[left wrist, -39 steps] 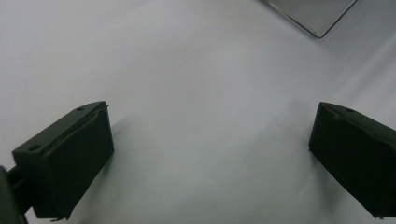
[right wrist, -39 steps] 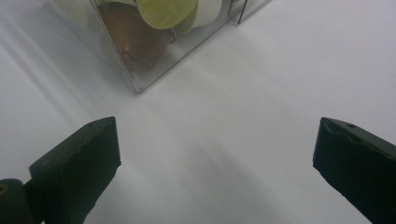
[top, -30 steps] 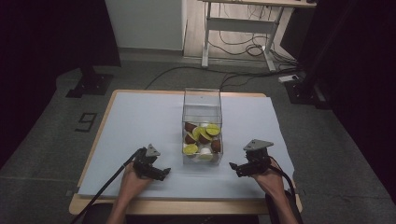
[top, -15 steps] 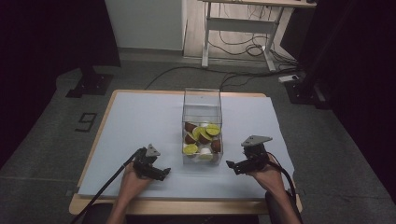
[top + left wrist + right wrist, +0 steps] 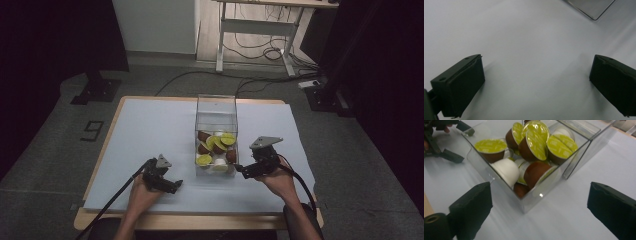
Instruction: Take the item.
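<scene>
Right gripper [image 5: 243,171] hovers just beside the clear box [image 5: 216,131] at mid-bench, jaws spread wide and empty — they have just been closing a touch, nothing between them. In the right gripper view the box's near corner sits between the jaws, packed with pods [image 5: 534,141]: brown cups with green lids, one white cup [image 5: 506,171] against the wall. Left gripper [image 5: 176,186] rests low on the white bench [image 5: 145,130], well apart from the box — jaws spread, bare cover between them.
</scene>
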Motion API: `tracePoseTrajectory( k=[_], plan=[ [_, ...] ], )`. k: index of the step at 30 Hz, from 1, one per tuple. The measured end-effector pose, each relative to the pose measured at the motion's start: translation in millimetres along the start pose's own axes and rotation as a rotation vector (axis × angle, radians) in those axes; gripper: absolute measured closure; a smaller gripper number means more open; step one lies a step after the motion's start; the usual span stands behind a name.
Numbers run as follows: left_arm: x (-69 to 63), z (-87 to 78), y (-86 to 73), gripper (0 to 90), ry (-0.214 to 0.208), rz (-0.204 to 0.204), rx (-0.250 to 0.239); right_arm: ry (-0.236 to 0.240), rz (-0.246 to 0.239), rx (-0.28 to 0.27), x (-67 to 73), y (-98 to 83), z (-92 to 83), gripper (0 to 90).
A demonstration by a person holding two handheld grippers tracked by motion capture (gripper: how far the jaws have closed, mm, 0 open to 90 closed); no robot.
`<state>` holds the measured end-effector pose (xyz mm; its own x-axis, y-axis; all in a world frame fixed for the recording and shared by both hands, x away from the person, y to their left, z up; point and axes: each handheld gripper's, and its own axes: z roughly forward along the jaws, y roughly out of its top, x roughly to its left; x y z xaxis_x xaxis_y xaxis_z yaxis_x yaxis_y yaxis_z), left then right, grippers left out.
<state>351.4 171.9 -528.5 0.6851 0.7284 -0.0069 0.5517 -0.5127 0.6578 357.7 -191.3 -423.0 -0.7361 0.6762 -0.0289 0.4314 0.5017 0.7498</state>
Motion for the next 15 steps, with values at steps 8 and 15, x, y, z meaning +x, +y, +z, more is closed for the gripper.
tracePoseTrajectory(
  k=[8, 15],
  plan=[
    [0.0, 0.0, 0.0, 0.0, 0.000, 0.000, 0.000, 0.040, 0.008, 0.031, -1.7, 14.4, 15.4, 14.0],
    [0.0, 0.0, 0.0, 0.0, 0.000, 0.000, 0.000, 0.051, -0.004, 0.037, -1.4, 25.7, 28.9, 20.8]
  ],
)
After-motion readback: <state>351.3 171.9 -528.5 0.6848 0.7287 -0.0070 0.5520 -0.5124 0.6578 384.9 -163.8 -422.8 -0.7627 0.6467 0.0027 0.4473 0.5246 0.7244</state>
